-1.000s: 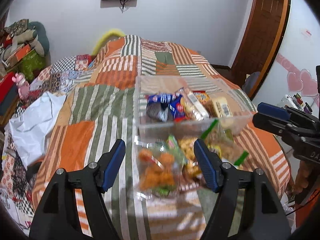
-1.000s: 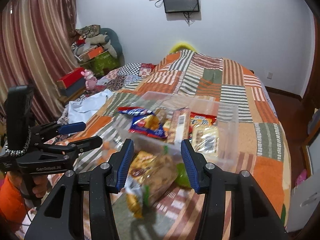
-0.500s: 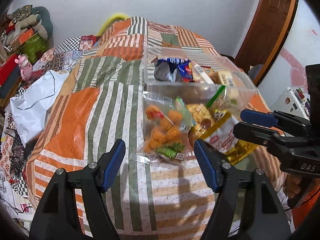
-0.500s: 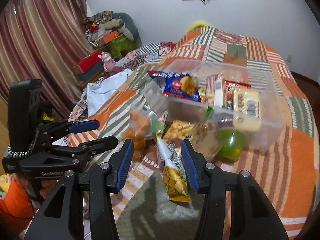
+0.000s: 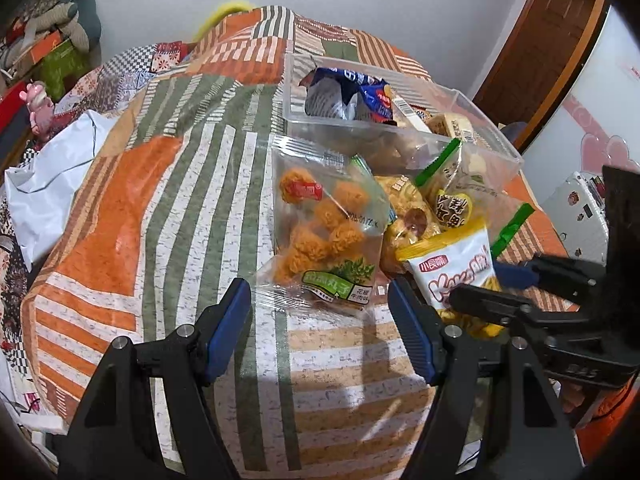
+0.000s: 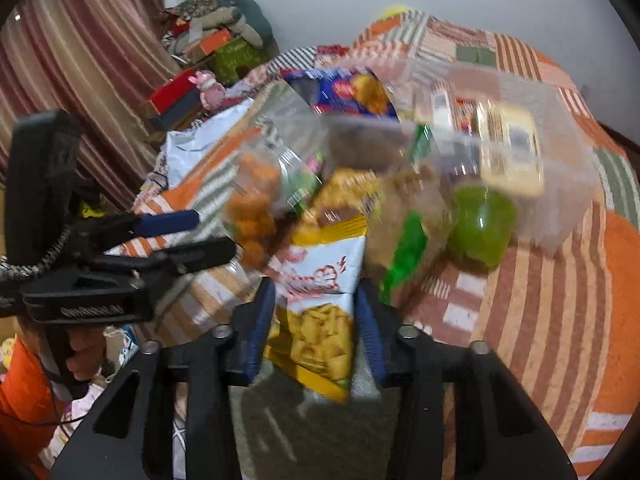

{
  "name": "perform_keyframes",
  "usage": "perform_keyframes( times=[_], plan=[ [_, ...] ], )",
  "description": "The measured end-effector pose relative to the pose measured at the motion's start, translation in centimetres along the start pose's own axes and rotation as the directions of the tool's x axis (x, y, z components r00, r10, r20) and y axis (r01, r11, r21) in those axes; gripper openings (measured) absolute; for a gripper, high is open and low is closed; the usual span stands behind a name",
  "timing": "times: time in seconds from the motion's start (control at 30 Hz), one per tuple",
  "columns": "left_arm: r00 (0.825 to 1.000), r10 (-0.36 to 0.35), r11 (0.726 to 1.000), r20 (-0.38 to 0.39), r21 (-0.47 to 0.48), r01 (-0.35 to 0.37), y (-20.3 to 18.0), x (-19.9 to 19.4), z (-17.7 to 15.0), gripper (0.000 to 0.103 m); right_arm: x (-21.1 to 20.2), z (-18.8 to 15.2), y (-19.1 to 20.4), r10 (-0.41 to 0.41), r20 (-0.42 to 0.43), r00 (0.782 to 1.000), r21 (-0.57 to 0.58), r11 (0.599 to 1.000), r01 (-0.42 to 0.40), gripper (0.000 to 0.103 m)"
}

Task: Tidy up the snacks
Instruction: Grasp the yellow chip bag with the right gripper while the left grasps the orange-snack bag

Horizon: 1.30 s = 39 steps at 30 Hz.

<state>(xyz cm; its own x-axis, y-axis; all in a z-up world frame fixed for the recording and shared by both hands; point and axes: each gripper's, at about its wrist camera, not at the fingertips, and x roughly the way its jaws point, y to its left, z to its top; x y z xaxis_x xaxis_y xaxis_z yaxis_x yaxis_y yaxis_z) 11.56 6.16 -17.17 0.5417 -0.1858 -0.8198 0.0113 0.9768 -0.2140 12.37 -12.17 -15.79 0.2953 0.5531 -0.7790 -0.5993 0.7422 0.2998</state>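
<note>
Low in the frame, the left gripper hangs wide open and empty before the orange-ball bag at centre, while the right gripper, jaws partly closed, straddles the yellow-white chip bag just below the clear bin on the quilt.

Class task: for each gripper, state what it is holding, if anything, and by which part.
The left gripper is open and holds nothing. The right gripper has its fingers on either side of the lower half of the white-and-yellow snack packet; motion blur hides whether they grip it.
</note>
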Motion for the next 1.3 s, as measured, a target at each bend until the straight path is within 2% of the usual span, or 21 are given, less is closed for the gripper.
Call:
perform_keyframes(
  times=[0.1, 0.23, 0.37, 0.47, 0.57, 0.63, 0.73, 0.8, 0.9, 1.07, 1.3],
  plan=[
    [1.000, -0.001, 1.000, -0.006, 0.000, 0.001, 0.0, 0.5, 0.2, 0.071, 0.1, -0.2, -0.8, 0.039, 0.001, 0.999, 0.037, 0.999, -0.039, 0.025],
    [1.000, -0.006, 1.000, 0.001, -0.006, 0.006, -0.1, 1.1, 1.0, 0.071, -0.6, -0.2, -0.3, 0.007, 0.029, 1.000, 0.006, 1.000, -0.007, 0.020],
    [0.999, 0.026, 1.000, 0.045, 0.006, -0.026, -0.1, 1.7, 2.0, 0.071, -1.0, -0.2, 0.0, -0.012, 0.046, 0.999, -0.008, 1.000, 0.012, 0.020],
    [0.999, 0.014, 1.000, 0.050, 0.009, -0.015, -0.1, 2.3, 2.4, 0.070, -1.1, 0.0, 0.0, -0.013, 0.050, 0.999, -0.004, 1.000, 0.013, 0.019],
    [0.999, -0.001, 1.000, 0.034, 0.007, 0.001, 0.1, 3.1, 2.3, 0.060, -1.2, 0.1, -0.1, -0.018, 0.059, 0.998, 0.002, 1.000, 0.018, 0.019],
    [0.999, 0.011, 1.000, 0.044, 0.015, -0.011, 0.0, 3.2, 1.9, 0.058, -1.4, 0.2, -0.3, -0.018, 0.066, 0.998, 0.007, 1.000, 0.018, 0.019],
    [0.998, 0.023, 0.999, 0.058, 0.031, -0.024, -0.2, 2.7, 1.5, 0.053, -1.6, 0.2, -0.2, -0.023, 0.075, 0.997, 0.005, 1.000, 0.022, 0.019],
    [0.998, 0.022, 0.999, 0.065, 0.033, -0.024, -0.2, 2.1, 1.2, 0.047, -1.9, 0.3, 0.0, -0.025, 0.084, 0.996, 0.002, 1.000, 0.025, 0.019],
    [0.996, 0.026, 0.999, 0.080, 0.022, -0.028, 0.0, 1.1, 0.8, 0.045, -2.4, 0.2, 0.2, -0.023, 0.104, 0.994, 0.005, 1.000, 0.022, 0.019],
    [0.993, 0.023, 1.000, 0.118, -0.005, -0.023, 0.4, -0.9, 0.7, 0.044, -3.2, 0.4, 0.5, -0.024, 0.128, 0.992, 0.003, 1.000, 0.024, 0.018],
    [0.983, 0.011, 1.000, 0.184, 0.019, -0.015, -0.7, -3.9, 1.4, 0.044, -5.4, 1.0, 0.8, -0.023, 0.185, 0.982, 0.004, 1.000, 0.023, 0.018]
  ],
)
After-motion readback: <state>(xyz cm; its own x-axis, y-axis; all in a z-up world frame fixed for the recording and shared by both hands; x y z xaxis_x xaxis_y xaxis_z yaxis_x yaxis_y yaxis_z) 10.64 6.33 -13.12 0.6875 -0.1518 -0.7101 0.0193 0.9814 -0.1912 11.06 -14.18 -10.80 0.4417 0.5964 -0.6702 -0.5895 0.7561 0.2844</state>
